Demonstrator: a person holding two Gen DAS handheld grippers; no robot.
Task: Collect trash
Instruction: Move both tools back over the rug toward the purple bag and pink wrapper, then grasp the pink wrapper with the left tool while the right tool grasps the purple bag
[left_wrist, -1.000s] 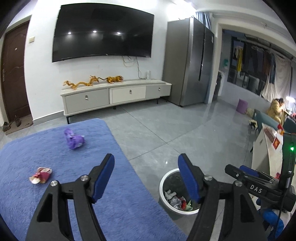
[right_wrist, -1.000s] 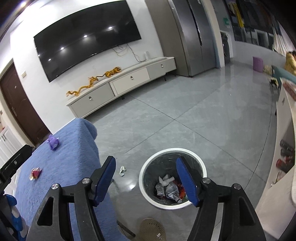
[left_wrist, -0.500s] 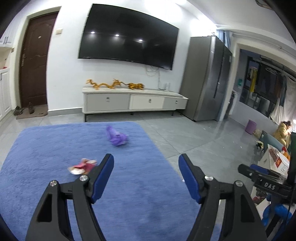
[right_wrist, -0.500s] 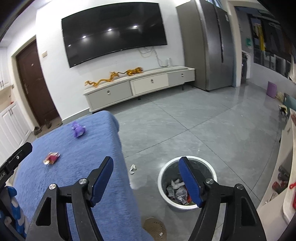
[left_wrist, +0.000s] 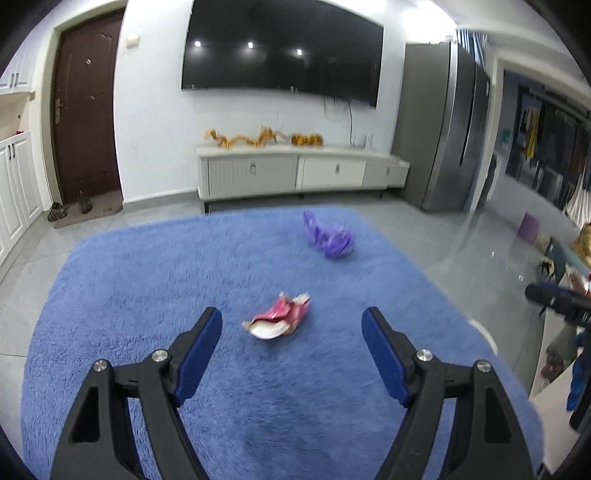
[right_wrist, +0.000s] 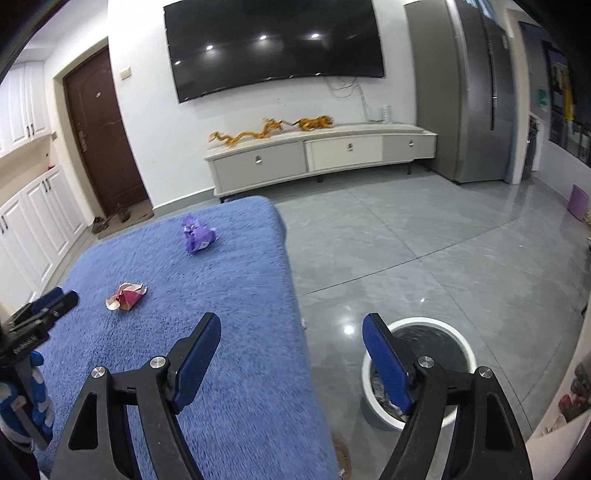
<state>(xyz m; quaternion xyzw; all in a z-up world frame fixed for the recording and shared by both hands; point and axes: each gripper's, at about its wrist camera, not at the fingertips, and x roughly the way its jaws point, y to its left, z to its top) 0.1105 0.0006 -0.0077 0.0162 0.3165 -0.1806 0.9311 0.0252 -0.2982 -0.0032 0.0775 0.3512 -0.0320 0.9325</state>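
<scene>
A crumpled red and white wrapper (left_wrist: 279, 316) lies on the blue rug (left_wrist: 147, 280), just ahead of my left gripper (left_wrist: 291, 332), which is open and empty. A purple crumpled bag (left_wrist: 330, 237) lies farther back on the rug. In the right wrist view the wrapper (right_wrist: 126, 295) and purple bag (right_wrist: 197, 236) lie on the rug (right_wrist: 229, 295) to the left. My right gripper (right_wrist: 290, 336) is open and empty, over the rug's edge. The white-rimmed trash bin (right_wrist: 419, 373) stands on the floor behind its right finger, with trash inside.
A white TV cabinet (left_wrist: 299, 173) stands against the far wall under a large TV (left_wrist: 280, 51). A grey fridge (left_wrist: 450, 125) stands at the right. A brown door (left_wrist: 83, 107) is at the left. Grey tiled floor (right_wrist: 424, 243) lies right of the rug.
Both grippers have swung left, away from the bin and toward the rug. The left gripper has come closer to the red wrapper, which now lies between its fingers' line.
</scene>
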